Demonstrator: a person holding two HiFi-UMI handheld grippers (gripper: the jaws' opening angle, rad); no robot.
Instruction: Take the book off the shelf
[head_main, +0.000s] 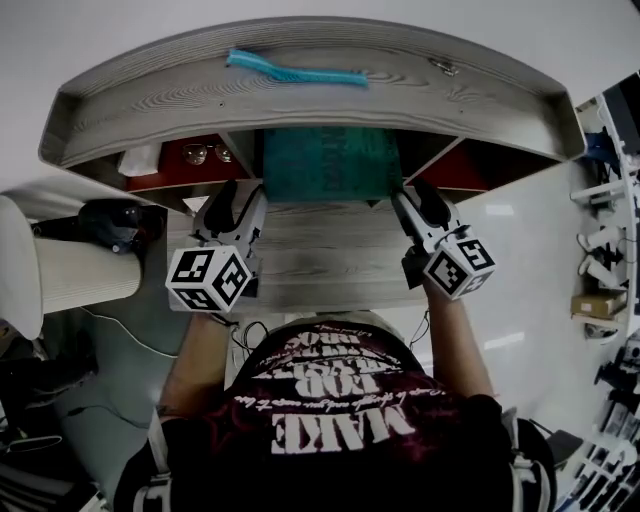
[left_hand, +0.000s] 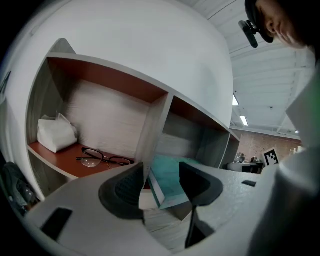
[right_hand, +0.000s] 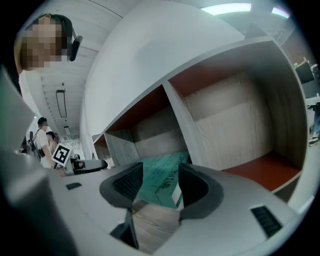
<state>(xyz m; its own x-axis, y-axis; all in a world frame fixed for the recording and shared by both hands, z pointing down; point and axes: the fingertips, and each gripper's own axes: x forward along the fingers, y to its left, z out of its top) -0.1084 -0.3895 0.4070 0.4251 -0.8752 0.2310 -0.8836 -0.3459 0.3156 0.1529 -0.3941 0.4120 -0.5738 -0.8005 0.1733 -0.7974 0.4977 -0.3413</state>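
Lying flat in the shelf's (head_main: 300, 90) middle compartment, the teal book (head_main: 330, 165) juts toward the person. Its left front corner sits just ahead of the left gripper (head_main: 240, 205), its right front corner ahead of the right gripper (head_main: 420, 205). The shelf's top board hides the book's back. Both grippers' jaws stand wide apart, gripping nothing.

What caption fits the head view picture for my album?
Left gripper and right gripper, both open, point at the teal book lying in the middle compartment of the shelf.
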